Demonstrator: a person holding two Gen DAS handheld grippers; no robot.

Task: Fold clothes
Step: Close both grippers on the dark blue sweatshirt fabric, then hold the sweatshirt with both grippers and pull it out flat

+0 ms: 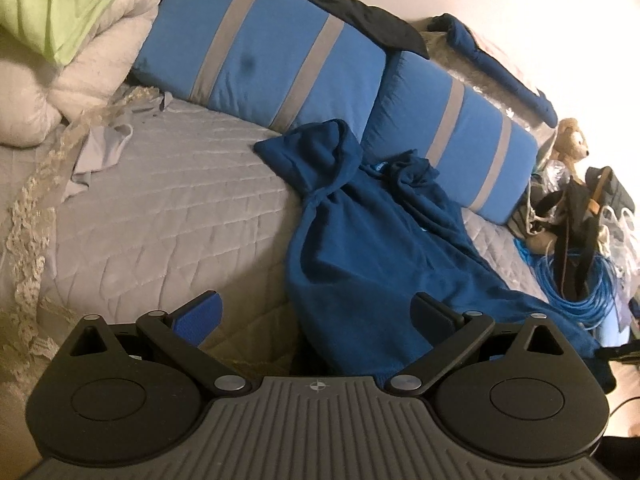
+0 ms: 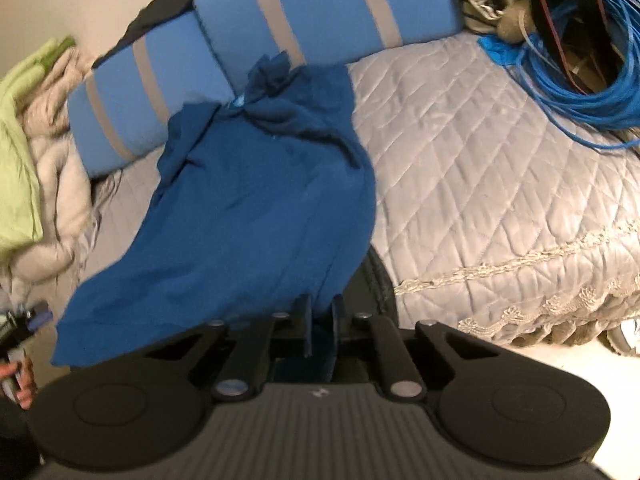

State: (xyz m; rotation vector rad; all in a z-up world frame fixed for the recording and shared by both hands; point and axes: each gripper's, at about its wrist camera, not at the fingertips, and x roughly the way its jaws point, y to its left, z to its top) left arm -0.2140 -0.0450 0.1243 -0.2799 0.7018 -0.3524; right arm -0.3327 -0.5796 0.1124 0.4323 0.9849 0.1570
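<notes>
- Left gripper (image 1: 316,314): jaws wide apart, nothing between them; it hangs over the bed (image 1: 160,208) at the near edge of the garment (image 1: 360,264).
- Right gripper (image 2: 320,322): jaws narrow, clamped on the garment's (image 2: 256,216) near hem (cloth runs between the pads).
- Garment: dark blue, crumpled, lying on the quilted grey bed (image 2: 480,168); in the left view it runs from 12 toward 5 o'clock, its top bunched against the pillows (image 1: 264,60).
- Pillows (image 2: 304,12): two, blue with grey stripes, at 12 o'clock.
- Blue cable (image 2: 580,92) coiled at 2 o'clock in the right view.
- A hand (image 2: 20,380) shows at 8 o'clock (partly cut off).
</notes>
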